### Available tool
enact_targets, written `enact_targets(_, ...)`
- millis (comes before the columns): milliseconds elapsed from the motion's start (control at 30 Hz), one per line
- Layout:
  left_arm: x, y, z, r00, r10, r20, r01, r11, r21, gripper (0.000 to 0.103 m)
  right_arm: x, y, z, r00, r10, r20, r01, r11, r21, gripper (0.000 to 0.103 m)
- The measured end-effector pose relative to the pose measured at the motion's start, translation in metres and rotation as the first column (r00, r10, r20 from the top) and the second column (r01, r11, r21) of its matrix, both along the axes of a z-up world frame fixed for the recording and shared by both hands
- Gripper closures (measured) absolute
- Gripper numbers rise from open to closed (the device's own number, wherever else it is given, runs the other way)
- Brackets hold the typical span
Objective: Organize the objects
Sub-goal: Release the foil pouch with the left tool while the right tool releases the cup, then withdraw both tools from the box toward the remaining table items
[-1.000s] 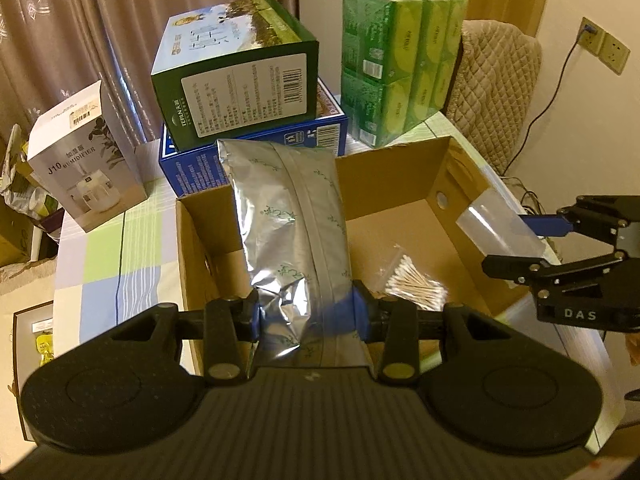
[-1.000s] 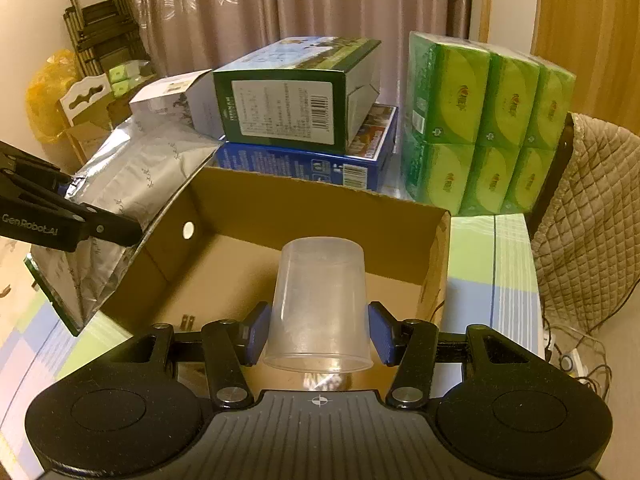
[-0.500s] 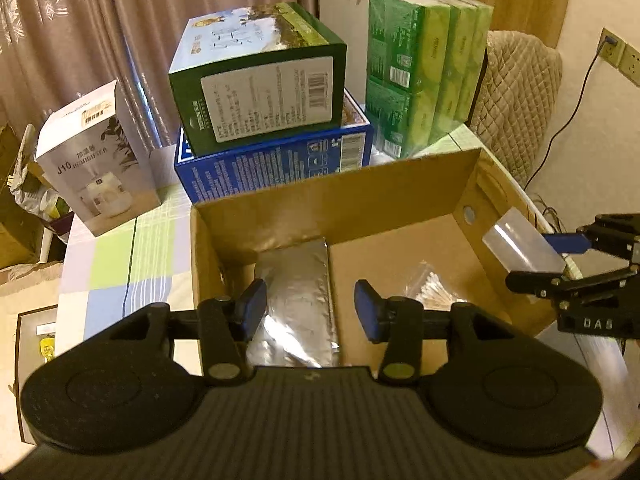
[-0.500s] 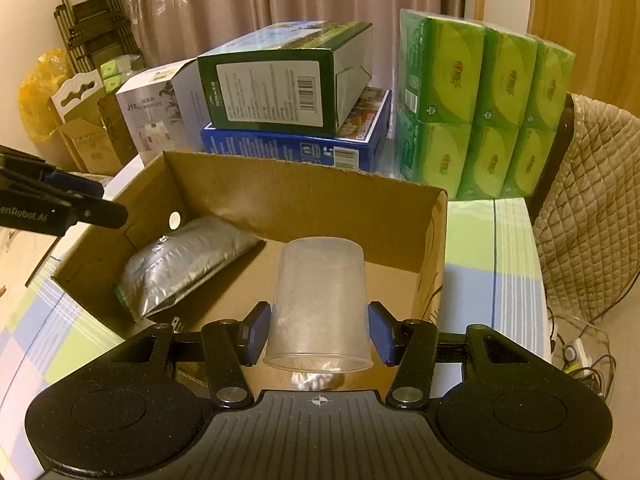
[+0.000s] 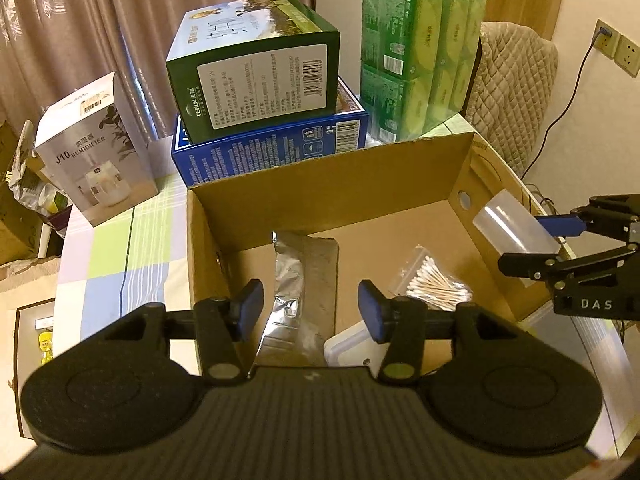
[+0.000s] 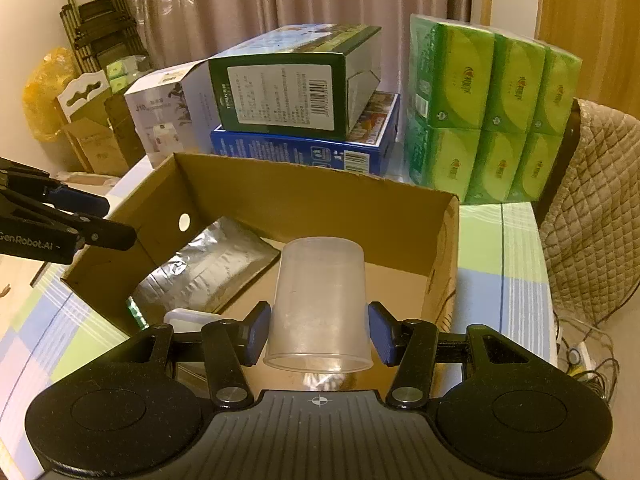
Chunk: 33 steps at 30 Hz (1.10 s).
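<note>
Two grippers hang over an open cardboard box [image 5: 328, 184] on a checked tablecloth [image 5: 120, 248]. The left gripper [image 5: 311, 310], at the bottom centre of its own frame, has its jaws spread with nothing between them. Below that gap a silver pouch [image 5: 304, 292] lies flat on the box floor, beside a bag of cotton swabs [image 5: 434, 286] to its right and a white lidded tub [image 5: 352, 346] at the near edge. The right gripper [image 6: 318, 330] is clamped on a clear plastic cup [image 6: 320, 304], pads pressed to its sides, rim toward the camera, over the right part of the box; in the left view the cup [image 5: 516, 226] shows at the right edge of the frame. Behind the box, a green carton [image 5: 256, 80] sits on a blue one [image 5: 272, 146], with green tissue packs [image 5: 416, 64] at upper right and a white humidifier box [image 5: 94, 152] at left.
</note>
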<state>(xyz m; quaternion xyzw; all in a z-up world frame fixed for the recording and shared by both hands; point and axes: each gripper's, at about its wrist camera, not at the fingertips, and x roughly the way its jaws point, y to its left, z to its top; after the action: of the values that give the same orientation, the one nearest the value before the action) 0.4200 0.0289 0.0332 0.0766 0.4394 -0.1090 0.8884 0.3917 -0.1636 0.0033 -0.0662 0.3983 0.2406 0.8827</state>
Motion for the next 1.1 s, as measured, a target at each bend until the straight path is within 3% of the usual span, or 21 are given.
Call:
enact_targets(133, 0.000, 0.000, -0.001, 1.000, 0.001, 0.002, -0.001, 1.000, -0.002, 0.051, 0.002, 0.000, -0.001, 1.000, 0.008, 0.012, -0.009, 0.999, 0.041, 0.052)
enact_targets(233, 0.000, 0.001, -0.002, 1.000, 0.013, 0.008, -0.013, 1.000, 0.006, 0.033, 0.001, -0.003, 0.001, 0.998, -0.030, 0.059, 0.027, 0.998, 0.051, 0.029)
enact_targets(667, -0.022, 0.006, -0.001, 1.000, 0.031, 0.004, -0.031, 1.000, 0.001, 0.026, -0.016, -0.013, 0.020, 0.997, -0.047, 0.068, 0.044, 0.998, 0.048, 0.029)
enact_targets(1100, -0.083, 0.006, 0.036, 0.997, 0.062, 0.049, -0.061, 0.998, -0.020, 0.019, -0.076, -0.023, 0.062, 0.994, -0.040, 0.103, 0.037, 0.999, 0.038, 0.029)
